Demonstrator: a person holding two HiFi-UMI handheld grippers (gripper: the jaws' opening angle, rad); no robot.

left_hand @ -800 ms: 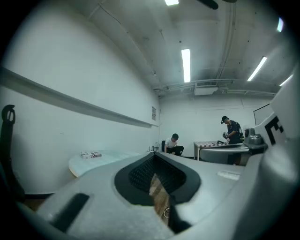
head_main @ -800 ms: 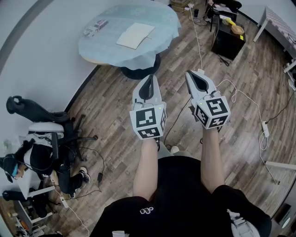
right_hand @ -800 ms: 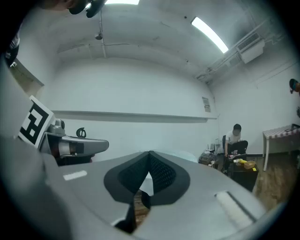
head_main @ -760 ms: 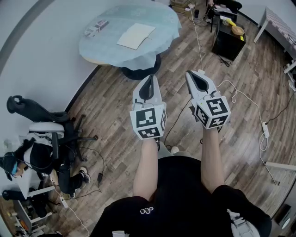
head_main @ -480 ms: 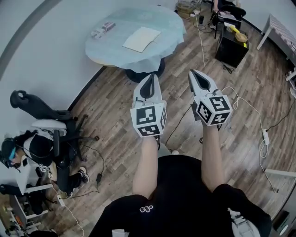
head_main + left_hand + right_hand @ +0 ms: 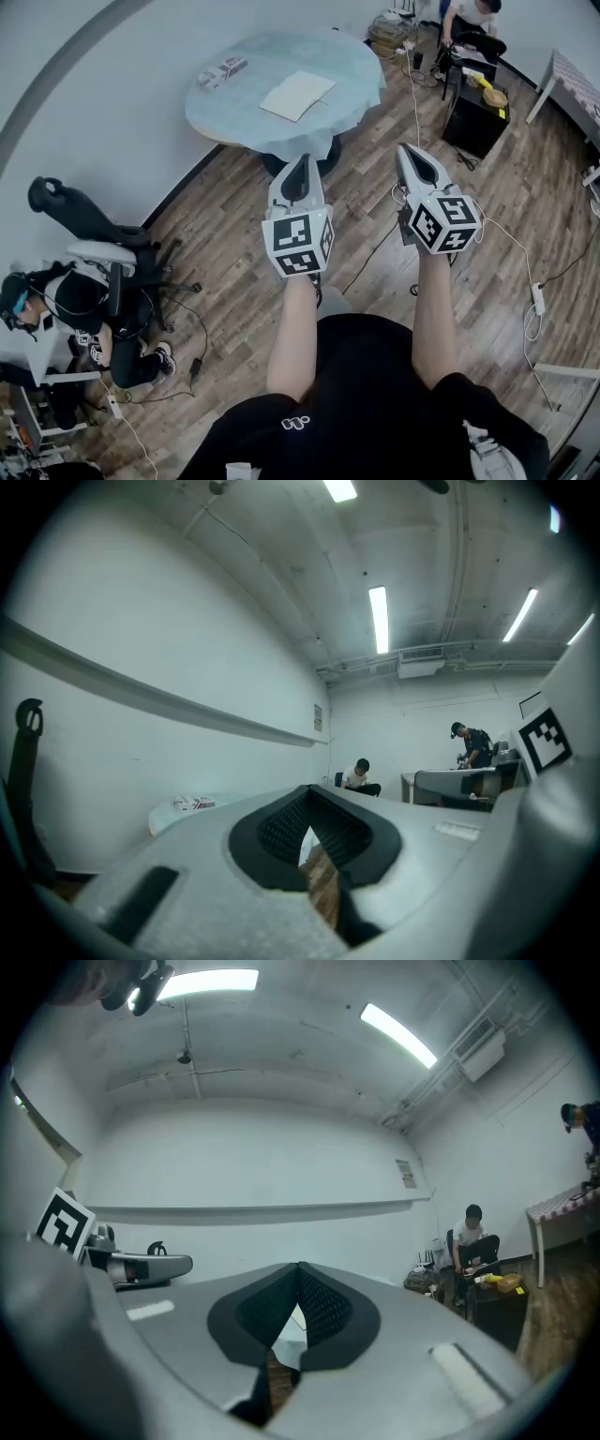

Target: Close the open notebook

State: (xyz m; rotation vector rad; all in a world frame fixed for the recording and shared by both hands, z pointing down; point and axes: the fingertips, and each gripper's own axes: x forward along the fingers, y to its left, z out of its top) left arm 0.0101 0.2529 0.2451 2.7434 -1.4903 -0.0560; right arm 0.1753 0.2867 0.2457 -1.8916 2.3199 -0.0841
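The open notebook (image 6: 297,96) lies flat, white pages up, on a round table covered with a pale blue cloth (image 6: 349,58) at the top of the head view. Both grippers are held level over the wooden floor, well short of the table and pointing toward it. My left gripper (image 6: 302,159) is shut with nothing in it, its tips just before the table's near edge. My right gripper (image 6: 410,149) is also shut and empty, right of the table. The left gripper view shows my left gripper (image 6: 309,790) with its jaws together, and the right gripper view shows the same of my right gripper (image 6: 300,1266).
A small printed box (image 6: 222,71) sits on the table's left side. An office chair (image 6: 89,234) and a seated person (image 6: 42,314) are at the left. A black cabinet (image 6: 478,117) and another person (image 6: 473,14) are at the top right. Cables (image 6: 525,258) trail on the floor.
The table and notebook have slid lower and to the right in the head view, so they sit closer to the grippers. Both grippers stay shut and side by side.
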